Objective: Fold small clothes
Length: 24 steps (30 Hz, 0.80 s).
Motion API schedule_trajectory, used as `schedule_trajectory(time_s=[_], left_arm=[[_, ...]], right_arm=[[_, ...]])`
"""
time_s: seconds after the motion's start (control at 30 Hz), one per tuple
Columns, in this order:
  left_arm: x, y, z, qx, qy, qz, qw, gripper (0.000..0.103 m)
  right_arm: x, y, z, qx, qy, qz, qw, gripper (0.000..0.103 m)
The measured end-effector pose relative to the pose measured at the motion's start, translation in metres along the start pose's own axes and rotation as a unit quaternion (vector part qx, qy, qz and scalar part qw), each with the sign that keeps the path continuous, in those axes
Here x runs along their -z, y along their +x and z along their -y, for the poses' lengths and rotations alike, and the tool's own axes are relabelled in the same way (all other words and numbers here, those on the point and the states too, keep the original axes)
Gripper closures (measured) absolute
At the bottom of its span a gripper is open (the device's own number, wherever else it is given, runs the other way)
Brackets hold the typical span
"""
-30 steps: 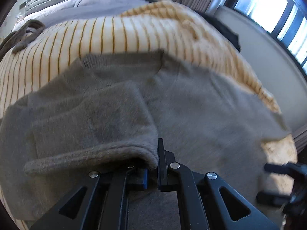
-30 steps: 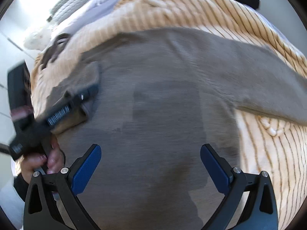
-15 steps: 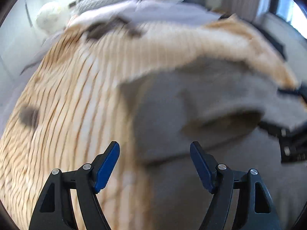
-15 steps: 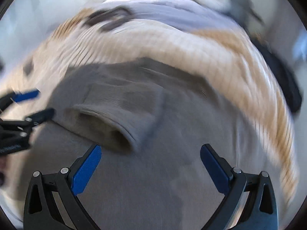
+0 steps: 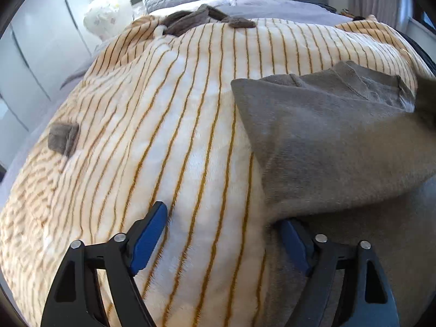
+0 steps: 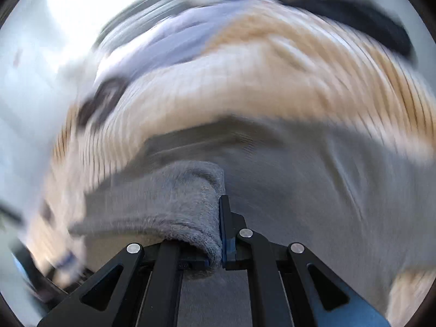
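A: Which step are we on with the grey sweater?

B: Mid-fold, we judge. Our right gripper has just closed and is clamped on a rolled edge of the sweater, bunched at lower centre of its blurred view.

A: And our left gripper?

B: Its jaws have just been opening and stand apart. The left finger rests over the striped blanket; the right one is tucked under the sweater's edge at lower right. Nothing is pinched.

A: Where does the sweater lie?

B: Across the right half of the left view, on the blanket, a folded flap toward upper right.

A: So what next?

B: Probably we carry the gripped edge across the body and lay it flat, while our left gripper finds the matching edge without snagging the blanket.
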State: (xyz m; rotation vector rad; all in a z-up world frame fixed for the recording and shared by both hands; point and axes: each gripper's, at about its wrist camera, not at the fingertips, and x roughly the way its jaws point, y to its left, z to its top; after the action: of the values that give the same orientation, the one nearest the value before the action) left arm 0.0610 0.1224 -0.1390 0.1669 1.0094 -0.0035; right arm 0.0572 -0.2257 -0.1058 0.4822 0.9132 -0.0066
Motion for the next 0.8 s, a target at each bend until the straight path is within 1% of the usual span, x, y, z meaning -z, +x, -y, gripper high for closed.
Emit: schedule_trajectory(time_s=[0.03,0.07,0.1,0.13,0.2,0.23,0.27,0.3,0.37,0.43,0.5,0.57,0.6,0.63,0.67,0.73,0.77,0.8], left_arm=[[0.000,-0.001,0.000,0.000,0.008,0.002,1.0000,0.020],[-0.001,-0.001,0.000,0.001,0.012,0.001,0.9999,0.020],[-0.001,-0.001,-0.002,0.004,0.015,-0.001,0.9999,0.020],[-0.001,-0.003,-0.004,0.008,0.018,-0.004,0.9998,0.020],[0.001,-0.009,-0.012,0.025,0.025,-0.013,0.9993,0.020],[0.002,-0.015,-0.015,0.026,0.031,-0.019,0.9990,0.020],[0.003,-0.020,-0.018,0.020,0.035,-0.024,0.9989,0.020],[0.003,-0.024,-0.023,0.024,0.035,-0.027,0.9987,0.020],[-0.006,-0.029,-0.036,0.057,0.015,-0.033,0.9977,0.020],[-0.022,-0.022,-0.043,0.091,-0.004,-0.043,0.9949,0.020],[-0.048,-0.001,-0.040,0.119,-0.014,-0.057,0.9911,0.020],[-0.070,0.020,-0.032,0.137,-0.016,-0.055,0.9889,0.020],[-0.081,0.033,-0.027,0.145,-0.017,-0.063,0.9872,0.020],[-0.088,0.043,-0.023,0.153,-0.019,-0.073,0.9854,0.020],[-0.096,0.055,-0.018,0.162,-0.021,-0.084,0.9829,0.020],[-0.104,0.068,-0.011,0.160,-0.022,-0.093,0.9825,0.021],[-0.107,0.072,-0.010,0.163,-0.023,-0.092,0.9821,0.025],[-0.109,0.074,-0.009,0.170,-0.025,-0.091,0.9809,0.047]], right_arm=[[0.004,0.001,0.018,-0.012,0.043,-0.007,0.999,0.097],[0.012,0.005,0.039,-0.030,0.090,-0.016,0.995,0.097],[0.019,0.009,0.054,-0.049,0.125,-0.025,0.991,0.096],[0.026,0.011,0.066,-0.063,0.156,-0.030,0.985,0.095],[0.036,0.013,0.089,-0.087,0.220,-0.030,0.971,0.094],[0.040,0.013,0.099,-0.102,0.248,-0.028,0.963,0.093],[0.044,0.009,0.107,-0.110,0.271,-0.024,0.956,0.092],[0.048,0.003,0.113,-0.116,0.287,-0.022,0.951,0.089],[0.055,-0.007,0.114,-0.131,0.299,-0.029,0.945,0.080],[0.063,-0.010,0.102,-0.152,0.290,-0.045,0.944,0.063],[0.073,-0.005,0.073,-0.194,0.268,-0.076,0.941,0.053],[0.086,0.011,0.032,-0.235,0.248,-0.112,0.933,0.052],[0.093,0.026,0.007,-0.257,0.240,-0.132,0.927,0.052],[0.099,0.036,-0.011,-0.271,0.236,-0.147,0.922,0.052],[0.105,0.052,-0.031,-0.281,0.238,-0.163,0.916,0.052],[0.115,0.072,-0.053,-0.285,0.247,-0.180,0.908,0.052],[0.120,0.080,-0.063,-0.286,0.255,-0.185,0.905,0.052],[0.123,0.087,-0.068,-0.287,0.265,-0.185,0.902,0.052]])
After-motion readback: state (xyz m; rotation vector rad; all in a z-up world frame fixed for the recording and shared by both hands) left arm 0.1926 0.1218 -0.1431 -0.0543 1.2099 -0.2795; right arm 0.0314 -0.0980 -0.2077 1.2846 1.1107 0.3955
